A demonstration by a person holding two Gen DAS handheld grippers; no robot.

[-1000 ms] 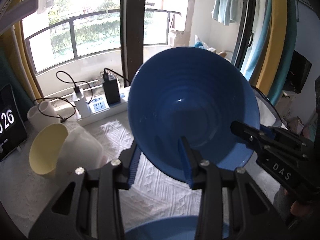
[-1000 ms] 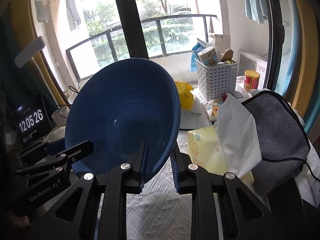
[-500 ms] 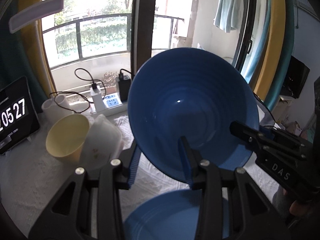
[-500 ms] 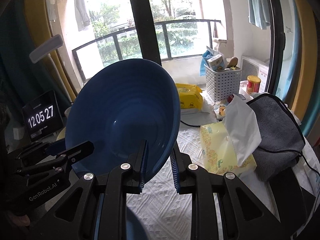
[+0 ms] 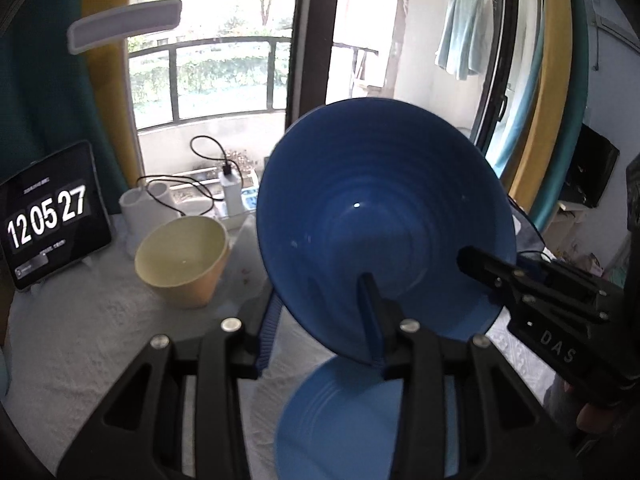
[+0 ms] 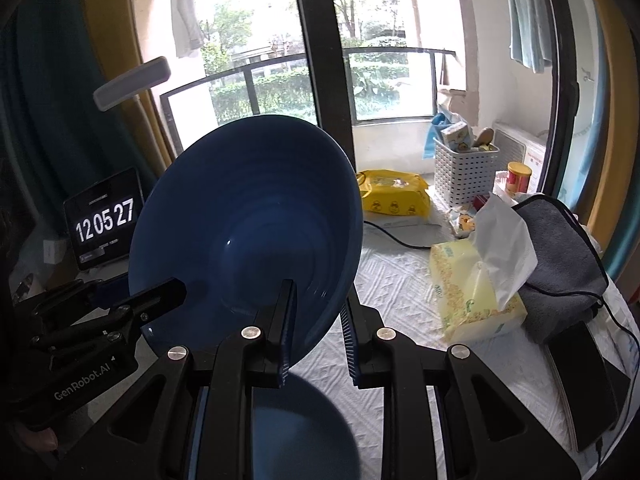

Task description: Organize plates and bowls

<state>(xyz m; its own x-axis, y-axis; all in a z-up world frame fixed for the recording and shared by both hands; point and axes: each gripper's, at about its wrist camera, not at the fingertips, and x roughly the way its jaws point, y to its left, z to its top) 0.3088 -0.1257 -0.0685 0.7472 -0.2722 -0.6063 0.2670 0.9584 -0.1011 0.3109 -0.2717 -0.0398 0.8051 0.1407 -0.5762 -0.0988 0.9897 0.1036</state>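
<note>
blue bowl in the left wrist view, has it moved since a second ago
Yes. The blue bowl, gripped by both grippers, has been carried back: the blue plate now shows beneath it, and the yellow cup sits nearer.

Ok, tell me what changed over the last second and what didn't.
Both claws carried the blue bowl back toward the camera side of the table: the yellow cup and clock tablet slid into fuller view, and a blue plate appeared beneath. Unchanged: left claw and right claw remain clamped on the rim.
</note>
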